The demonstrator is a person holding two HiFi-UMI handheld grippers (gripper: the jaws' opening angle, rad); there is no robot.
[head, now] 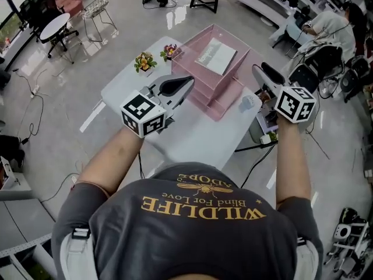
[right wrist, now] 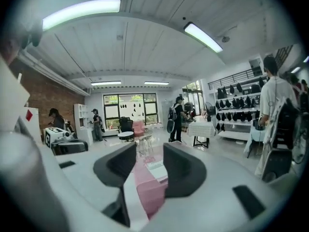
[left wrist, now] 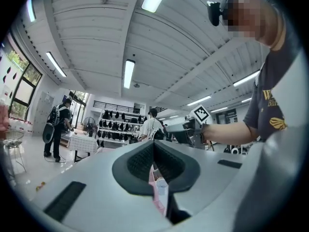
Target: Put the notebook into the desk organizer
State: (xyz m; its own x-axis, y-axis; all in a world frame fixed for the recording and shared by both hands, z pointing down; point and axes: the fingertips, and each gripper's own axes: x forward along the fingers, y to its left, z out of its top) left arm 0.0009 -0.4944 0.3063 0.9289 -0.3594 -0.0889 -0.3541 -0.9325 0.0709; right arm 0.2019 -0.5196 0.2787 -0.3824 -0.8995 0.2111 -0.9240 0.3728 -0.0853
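The notebook (head: 217,55), white-covered, lies flat in the top tray of the pink desk organizer (head: 201,95) on the white table (head: 192,136). My left gripper (head: 187,80) hovers over the table just left of the organizer; its jaws are shut with nothing between them. My right gripper (head: 259,69) is raised beyond the table's right edge, beside the organizer, jaws open and empty. In the right gripper view the organizer (right wrist: 147,187) and notebook (right wrist: 158,170) show low between the parted jaws of my right gripper (right wrist: 148,166). In the left gripper view, a pink sliver of the organizer (left wrist: 159,202) shows below my left gripper (left wrist: 154,153).
Two small flower pots (head: 144,62) (head: 169,52) stand at the table's far left corner. A small cup (head: 246,102) sits by the organizer's near right corner. Chairs and a round table (head: 55,25) stand at the far left, a seated person (head: 326,28) at the far right.
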